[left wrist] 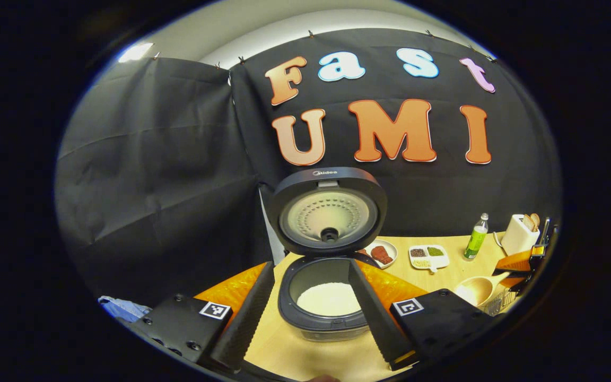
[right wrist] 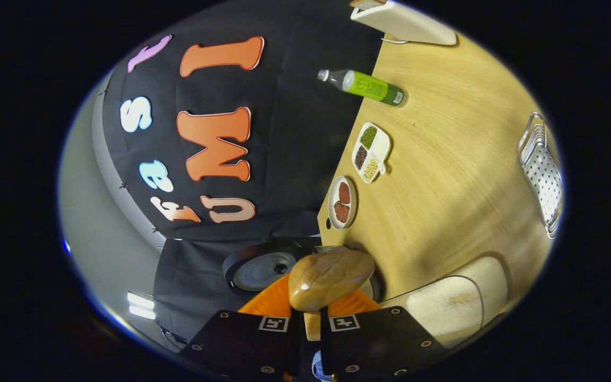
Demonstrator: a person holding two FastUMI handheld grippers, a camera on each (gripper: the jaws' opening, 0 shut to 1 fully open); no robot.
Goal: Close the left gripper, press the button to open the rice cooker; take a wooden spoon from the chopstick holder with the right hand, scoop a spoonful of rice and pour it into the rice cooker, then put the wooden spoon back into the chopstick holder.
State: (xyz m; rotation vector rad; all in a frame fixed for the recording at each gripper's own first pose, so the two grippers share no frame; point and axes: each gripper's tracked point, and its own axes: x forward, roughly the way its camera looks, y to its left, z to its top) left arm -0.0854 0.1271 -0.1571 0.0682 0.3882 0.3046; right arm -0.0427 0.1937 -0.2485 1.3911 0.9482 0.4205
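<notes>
The rice cooker (left wrist: 322,313) stands with its lid (left wrist: 328,210) swung up, and white rice (left wrist: 329,298) lies in the pot. My left gripper (left wrist: 311,265) is open, its fingers spread on either side of the pot with nothing between them. My right gripper (right wrist: 313,309) is shut on the handle of the wooden spoon (right wrist: 331,278), rolled sideways, with the cooker lid (right wrist: 260,270) just beyond the spoon's bowl. From the left gripper view the spoon (left wrist: 476,289) hangs low at the right, its hollow towards me. The white chopstick holder (left wrist: 517,234) stands behind with wooden utensils in it.
A clear container of rice (right wrist: 446,307) sits near the right gripper. On the wooden table (right wrist: 443,175) are a metal rack (right wrist: 541,175), a green bottle (right wrist: 370,85), a divided dish of grains (right wrist: 372,151) and a small plate (right wrist: 342,201).
</notes>
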